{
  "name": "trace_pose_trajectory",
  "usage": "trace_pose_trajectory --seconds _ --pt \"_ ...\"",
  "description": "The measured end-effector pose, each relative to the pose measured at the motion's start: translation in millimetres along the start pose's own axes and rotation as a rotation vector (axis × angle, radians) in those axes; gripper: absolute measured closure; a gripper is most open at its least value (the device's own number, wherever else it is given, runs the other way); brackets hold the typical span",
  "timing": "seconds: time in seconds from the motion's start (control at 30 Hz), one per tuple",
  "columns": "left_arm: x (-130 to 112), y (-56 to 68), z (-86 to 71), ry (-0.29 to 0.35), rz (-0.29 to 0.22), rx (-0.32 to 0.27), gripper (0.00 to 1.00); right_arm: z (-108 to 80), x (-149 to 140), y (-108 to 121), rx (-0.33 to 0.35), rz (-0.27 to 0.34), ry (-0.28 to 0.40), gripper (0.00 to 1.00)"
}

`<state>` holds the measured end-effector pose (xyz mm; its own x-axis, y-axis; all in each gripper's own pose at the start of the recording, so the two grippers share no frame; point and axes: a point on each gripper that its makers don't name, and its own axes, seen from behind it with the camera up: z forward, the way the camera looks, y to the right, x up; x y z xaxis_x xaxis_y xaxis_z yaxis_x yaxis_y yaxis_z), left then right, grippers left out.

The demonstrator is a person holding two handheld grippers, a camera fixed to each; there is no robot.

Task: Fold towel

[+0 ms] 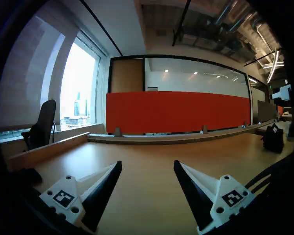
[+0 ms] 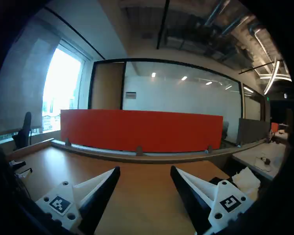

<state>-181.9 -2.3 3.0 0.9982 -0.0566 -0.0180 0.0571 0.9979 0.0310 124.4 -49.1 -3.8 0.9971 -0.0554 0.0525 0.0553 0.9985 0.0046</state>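
Observation:
My left gripper (image 1: pixel 147 164) hangs open over a bare wooden desk (image 1: pixel 155 156), its black-and-white fingers spread wide with nothing between them. My right gripper (image 2: pixel 145 169) is open too, above the same kind of wooden desktop (image 2: pixel 147 176), and holds nothing. A crumpled white cloth (image 2: pixel 247 181), possibly the towel, lies low at the right edge in the right gripper view, beside the desk's end.
An orange divider panel (image 1: pixel 178 111) runs along the desk's far edge (image 2: pixel 141 131). A black office chair (image 1: pixel 41 127) stands by the window at left. A black bag (image 1: pixel 273 138) sits on the desk at right. Another desk (image 2: pixel 264 154) stands at far right.

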Motion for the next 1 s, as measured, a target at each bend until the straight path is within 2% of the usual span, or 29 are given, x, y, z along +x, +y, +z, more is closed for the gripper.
trace_pose_trajectory --seconds 0.2,0.5,0.8,1.0 --pt "-1 1.4 0.1 0.0 -0.001 0.0 0.02 3.1 -15 5 0.014 -0.011 0.015 0.0" --pt "-3 1.7 0.3 0.001 0.0 0.001 0.02 5.6 -48 25 0.001 0.016 0.047 0.0" --pt "-4 1.6 0.4 0.001 -0.001 0.001 0.02 11.4 -84 51 -0.057 0.061 0.062 0.0" --pt "-4 1.6 0.7 0.001 -0.001 0.001 0.02 14.3 -103 49 -0.039 0.075 0.064 0.01"
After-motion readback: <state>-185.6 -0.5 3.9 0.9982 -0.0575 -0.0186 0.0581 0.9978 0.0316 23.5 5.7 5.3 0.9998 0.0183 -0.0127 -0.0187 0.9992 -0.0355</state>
